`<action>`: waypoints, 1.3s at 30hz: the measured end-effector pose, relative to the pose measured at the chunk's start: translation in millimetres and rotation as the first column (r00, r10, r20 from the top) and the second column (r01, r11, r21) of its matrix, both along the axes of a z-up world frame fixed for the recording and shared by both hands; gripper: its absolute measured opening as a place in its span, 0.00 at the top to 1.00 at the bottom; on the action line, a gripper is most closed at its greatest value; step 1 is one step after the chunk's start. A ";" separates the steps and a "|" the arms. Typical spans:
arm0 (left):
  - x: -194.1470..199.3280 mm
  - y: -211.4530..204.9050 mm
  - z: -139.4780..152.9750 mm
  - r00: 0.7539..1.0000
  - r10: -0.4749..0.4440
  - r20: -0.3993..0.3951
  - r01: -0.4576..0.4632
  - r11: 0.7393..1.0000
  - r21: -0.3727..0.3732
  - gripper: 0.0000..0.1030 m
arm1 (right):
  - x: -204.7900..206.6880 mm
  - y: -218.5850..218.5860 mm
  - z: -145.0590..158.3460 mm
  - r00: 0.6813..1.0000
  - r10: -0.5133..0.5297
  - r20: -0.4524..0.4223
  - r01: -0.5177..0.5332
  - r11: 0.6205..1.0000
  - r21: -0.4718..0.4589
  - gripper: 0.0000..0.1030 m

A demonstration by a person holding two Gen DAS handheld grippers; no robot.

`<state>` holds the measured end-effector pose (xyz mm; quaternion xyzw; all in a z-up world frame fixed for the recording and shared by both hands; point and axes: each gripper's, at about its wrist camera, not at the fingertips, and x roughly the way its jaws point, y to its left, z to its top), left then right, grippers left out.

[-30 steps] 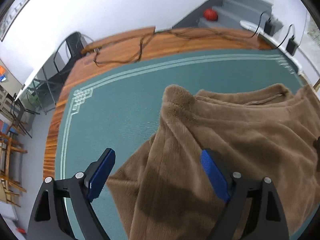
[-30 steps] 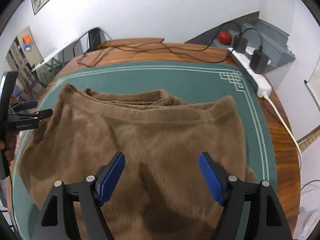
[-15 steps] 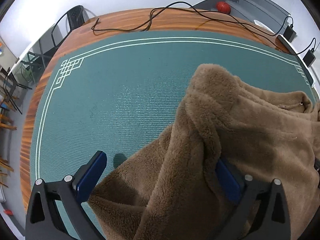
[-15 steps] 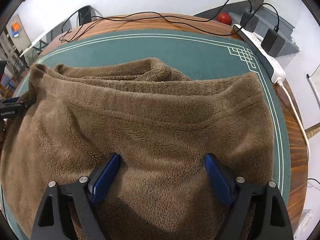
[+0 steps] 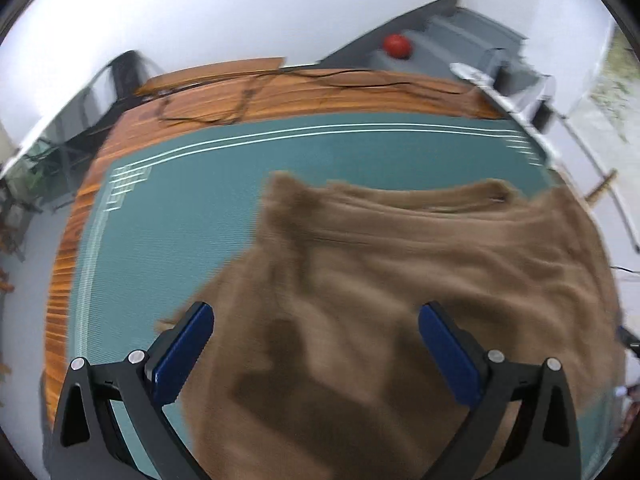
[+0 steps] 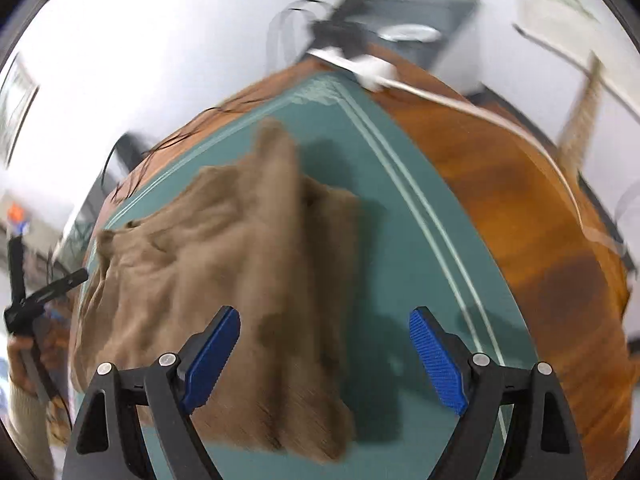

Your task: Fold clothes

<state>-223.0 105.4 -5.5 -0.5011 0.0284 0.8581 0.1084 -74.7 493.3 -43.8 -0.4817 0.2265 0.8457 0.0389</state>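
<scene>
Both frames are smearing with motion blur, so fine detail is not readable. My left gripper [image 5: 316,344] is standing wide apart, blue pads [image 5: 182,356] splayed to either side, nothing pinched between them; it is hanging over the brown fleece garment [image 5: 400,280], tilted steeply downward. The garment is lying bunched on the green mat [image 5: 180,208], which is covering most of the wooden table [image 5: 280,96]. In the left wrist view the fleece is filling the lower right of the frame, its near left edge passing under my left pad, a raised fold standing at its far left corner and a ribbed hem or collar running along its far edge. My right gripper [image 6: 324,356] is also gaping wide, empty; its left pad [image 6: 212,360] is sitting over the right portion of the garment [image 6: 224,264], while the right pad is over bare mat [image 6: 400,208]. I cannot tell whether either pad is grazing the pile. From the right wrist view the fleece is heaped toward the left, with one ridge rising toward the mat's far corner. At the far left of that view my other hand [image 6: 20,352] is gripping the black handle of the left tool. A white power strip [image 6: 360,64] is lying on the table beyond the mat, and black cables [image 5: 224,112] are trailing along the far wooden edge. A red ball [image 5: 397,45] is resting on grey steps behind.
</scene>
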 end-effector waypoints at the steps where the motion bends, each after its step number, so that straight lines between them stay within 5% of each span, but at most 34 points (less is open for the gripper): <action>1: 6.3 11.2 1.7 0.999 -0.031 0.013 0.030 0.999 0.023 0.00 | 5.0 2.9 -1.9 1.000 -0.012 0.002 0.012 1.000 -0.017 0.14; 9: 39.1 91.4 2.1 0.974 -0.218 0.069 0.213 0.975 0.067 0.00 | -4.5 8.3 -12.6 0.999 -0.028 -0.021 0.025 0.993 -0.111 0.14; 24: 48.5 140.8 20.5 0.975 -0.202 0.095 0.205 0.979 -0.018 0.00 | -48.9 22.1 -39.2 0.981 0.110 -0.162 -0.143 0.969 -0.202 0.14; 26: 46.7 153.3 21.9 0.972 -0.210 0.108 0.212 0.977 -0.011 0.00 | -52.0 18.4 -43.7 0.972 0.149 -0.180 -0.192 0.948 -0.252 0.33; 32: 42.9 210.3 24.9 0.953 -0.285 0.105 0.292 0.955 -0.058 0.00 | -46.3 23.9 -53.1 0.969 0.119 -0.217 -0.187 0.928 -0.324 0.64; 35: 36.6 235.1 22.8 0.945 -0.305 0.120 0.314 0.948 -0.062 0.00 | -32.7 20.4 -37.4 0.958 0.081 -0.277 -0.168 0.937 -0.307 0.70; 39: 28.9 253.4 19.4 0.940 -0.302 0.159 0.305 0.952 0.006 0.00 | -20.7 -8.2 -5.0 0.924 0.133 -0.358 -0.205 0.964 -0.172 0.70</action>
